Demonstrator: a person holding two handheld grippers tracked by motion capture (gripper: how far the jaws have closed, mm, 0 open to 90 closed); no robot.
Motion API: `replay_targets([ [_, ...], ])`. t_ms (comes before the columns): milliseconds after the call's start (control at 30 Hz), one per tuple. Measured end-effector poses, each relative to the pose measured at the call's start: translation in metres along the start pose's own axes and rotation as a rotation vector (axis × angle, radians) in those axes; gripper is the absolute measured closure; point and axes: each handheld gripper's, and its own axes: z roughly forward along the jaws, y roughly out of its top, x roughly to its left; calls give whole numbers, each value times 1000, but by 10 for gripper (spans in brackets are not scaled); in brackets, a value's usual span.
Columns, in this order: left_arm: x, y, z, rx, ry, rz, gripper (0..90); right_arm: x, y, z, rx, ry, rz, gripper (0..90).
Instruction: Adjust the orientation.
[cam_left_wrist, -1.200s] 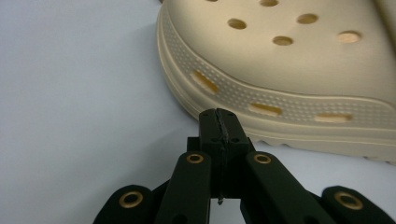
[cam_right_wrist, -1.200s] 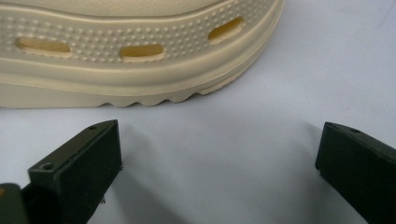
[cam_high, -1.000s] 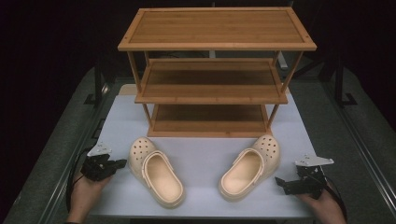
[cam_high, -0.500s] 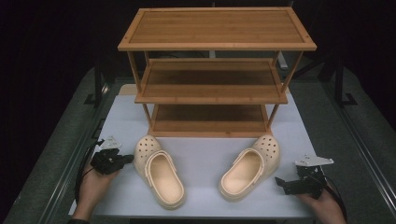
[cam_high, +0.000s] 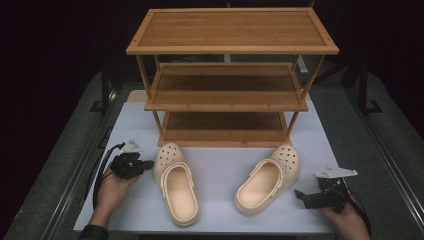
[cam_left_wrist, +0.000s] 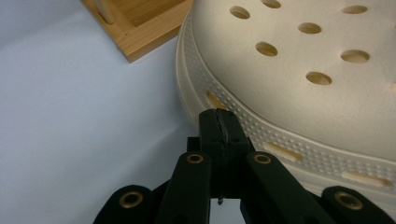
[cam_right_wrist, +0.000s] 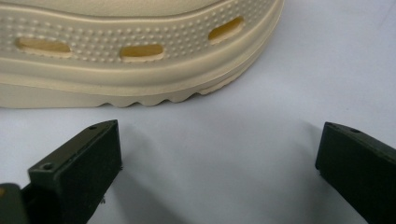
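Note:
Two cream clogs lie on the white table in front of a three-tier bamboo shoe rack (cam_high: 230, 75). The left clog (cam_high: 176, 182) points its toe toward the rack; its holed toe (cam_left_wrist: 299, 70) looms close in the left gripper view. My left gripper (cam_high: 148, 164) is shut with nothing in it, its tip right at that toe's rim (cam_left_wrist: 218, 114). The right clog (cam_high: 267, 177) lies angled, toe to the upper right. My right gripper (cam_high: 299, 196) stands open beside its heel, and the clog's sole side (cam_right_wrist: 135, 51) lies just ahead of the jaws.
The rack's bottom shelf corner (cam_left_wrist: 140, 28) lies close to the left clog's toe. The white table top (cam_high: 220, 170) has bare room between the clogs. Dark metal rails (cam_high: 75, 175) run along both sides of the table.
My left gripper has moved up and to the right, from the table's left edge to the left clog's toe. The right gripper and both clogs have stayed put.

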Motion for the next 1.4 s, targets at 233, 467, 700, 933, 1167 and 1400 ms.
replay_targets([
  [233, -2, 9, 7, 0, -15, 8, 900, 0, 0, 0, 0, 0, 0, 0],
  [467, -8, 21, 19, 0, -33, 22, 900, 0, 0, 0, 0, 0, -1, 0],
  [700, -15, 36, 32, -4, -49, 38, 900, 0, 0, 0, -1, 0, -1, 0],
  [933, -20, 45, 41, -2, -62, 50, 900, 0, 0, 0, -2, 1, 0, 0],
  [1167, -20, 45, 41, -3, -70, 46, 900, 0, 0, 0, -1, 0, 0, 0],
  [1400, -24, 52, 47, 0, -80, 65, 900, 0, 0, 0, 0, 0, 0, 0],
])
